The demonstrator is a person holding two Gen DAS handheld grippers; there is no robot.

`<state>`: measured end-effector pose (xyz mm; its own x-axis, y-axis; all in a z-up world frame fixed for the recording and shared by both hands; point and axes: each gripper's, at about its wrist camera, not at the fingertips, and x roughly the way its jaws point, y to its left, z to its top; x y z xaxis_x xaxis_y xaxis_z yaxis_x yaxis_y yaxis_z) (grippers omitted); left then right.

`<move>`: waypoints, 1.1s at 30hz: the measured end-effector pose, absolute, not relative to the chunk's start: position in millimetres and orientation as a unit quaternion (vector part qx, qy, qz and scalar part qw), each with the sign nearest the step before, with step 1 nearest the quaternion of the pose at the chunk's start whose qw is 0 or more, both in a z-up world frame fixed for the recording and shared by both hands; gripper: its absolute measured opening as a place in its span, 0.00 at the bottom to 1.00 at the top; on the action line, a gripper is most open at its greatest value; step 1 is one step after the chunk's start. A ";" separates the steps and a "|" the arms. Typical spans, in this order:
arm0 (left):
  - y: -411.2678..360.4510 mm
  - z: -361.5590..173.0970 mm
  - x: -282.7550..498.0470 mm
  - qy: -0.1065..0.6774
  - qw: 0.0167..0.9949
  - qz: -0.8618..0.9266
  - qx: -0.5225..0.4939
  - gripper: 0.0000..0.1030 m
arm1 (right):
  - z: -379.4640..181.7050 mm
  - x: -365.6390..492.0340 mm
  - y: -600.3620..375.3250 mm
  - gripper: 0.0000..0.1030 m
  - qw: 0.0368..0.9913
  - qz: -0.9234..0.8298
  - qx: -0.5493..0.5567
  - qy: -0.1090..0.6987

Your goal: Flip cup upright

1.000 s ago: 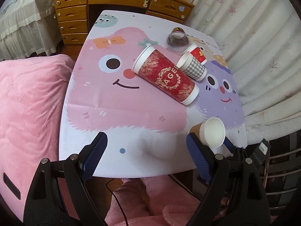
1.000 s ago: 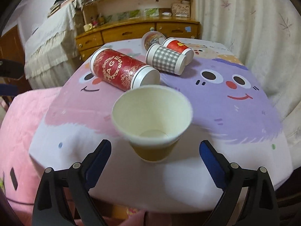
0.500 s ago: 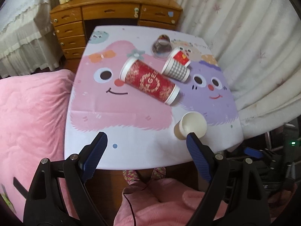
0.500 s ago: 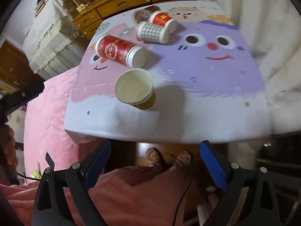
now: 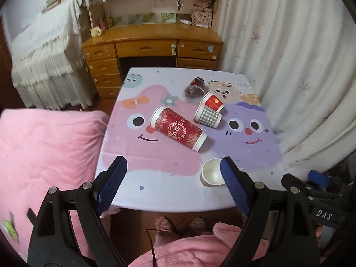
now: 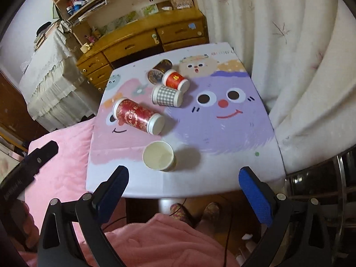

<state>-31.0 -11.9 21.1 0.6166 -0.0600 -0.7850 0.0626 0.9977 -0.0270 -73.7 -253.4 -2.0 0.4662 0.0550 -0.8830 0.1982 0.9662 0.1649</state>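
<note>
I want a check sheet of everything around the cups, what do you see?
Surface: cartoon tablecloth over a small table.
Job's things: plain paper cup stands upright near the front edge.
Clutter: tall red cup, checked cup, small red cup and clear cup all lie on their sides.
Grippers: left gripper and right gripper open, empty, off the table.
Cables: thin black cable over the pink lap.
Surroundings: wooden desk, curtain, pink bedding.

Plain paper cup (image 6: pixel 158 155) upright on table (image 6: pixel 222 173), mouth up (empty inside). Right gripper (image 6: pixel 183 191) at 6 o'clock, jaws wide apart, holding nothing.
</note>
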 end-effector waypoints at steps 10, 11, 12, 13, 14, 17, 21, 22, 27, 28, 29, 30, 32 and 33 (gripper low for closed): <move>-30.2 3.9 -33.9 0.458 0.888 -0.015 0.020 0.82 | 24.3 -89.7 -225.1 0.97 0.879 -0.041 0.061 0.470; -28.6 1.9 -32.4 0.461 0.887 -0.015 0.016 0.82 | 23.7 -89.6 -226.5 0.97 0.878 -0.043 0.066 0.472; -27.3 0.5 -31.4 0.463 0.886 -0.014 0.013 0.82 | 22.8 -89.3 -227.6 0.97 0.877 -0.045 0.070 0.473; -25.6 -0.7 -31.5 0.466 0.885 -0.015 0.010 0.82 | 20.8 -89.3 -228.4 0.97 0.877 -0.046 0.072 0.472; -23.9 -2.2 -31.0 0.469 0.883 -0.016 0.008 0.82 | 21.2 -90.4 -228.8 0.97 0.878 -0.047 0.074 0.471; -20.6 -3.0 -31.1 0.467 0.884 -0.009 0.008 0.82 | 21.9 -93.1 -227.9 0.98 0.881 -0.044 0.073 0.466; -13.1 -2.5 -32.4 0.461 0.887 0.003 0.004 0.82 | 16.4 -92.0 -226.6 1.00 0.878 -0.041 0.076 0.470; -11.3 -2.5 -32.3 0.461 0.887 0.002 0.001 0.83 | 17.4 -93.0 -227.3 1.00 0.879 -0.044 0.078 0.469; -9.1 -3.5 -31.7 0.464 0.886 -0.006 -0.002 0.99 | 12.7 -92.3 -229.2 1.00 0.878 -0.051 0.087 0.468; -10.3 -3.9 -31.4 0.464 0.886 -0.007 -0.001 0.99 | 11.2 -91.6 -229.1 1.00 0.877 -0.050 0.087 0.470; -10.9 -4.0 -31.8 0.464 0.886 -0.008 0.000 0.99 | 11.0 -91.8 -229.8 1.00 0.876 -0.050 0.086 0.471; -11.2 -4.4 -31.7 0.465 0.885 -0.010 0.000 0.99 | 11.0 -92.4 -229.8 1.00 0.876 -0.051 0.084 0.472; -12.4 -4.7 -32.5 0.466 0.885 -0.014 -0.001 0.99 | 11.0 -92.7 -229.2 1.00 0.877 -0.052 0.083 0.471; -12.7 -4.7 -33.1 0.466 0.885 -0.014 -0.001 0.99 | 11.0 -93.1 -228.8 1.00 0.877 -0.053 0.081 0.471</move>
<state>-33.1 -12.7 -4.7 0.5656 -0.0248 -0.8243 0.0238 0.9996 -0.0137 -93.1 -228.8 11.0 0.5505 -0.0169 -0.8347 0.1698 0.9812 0.0921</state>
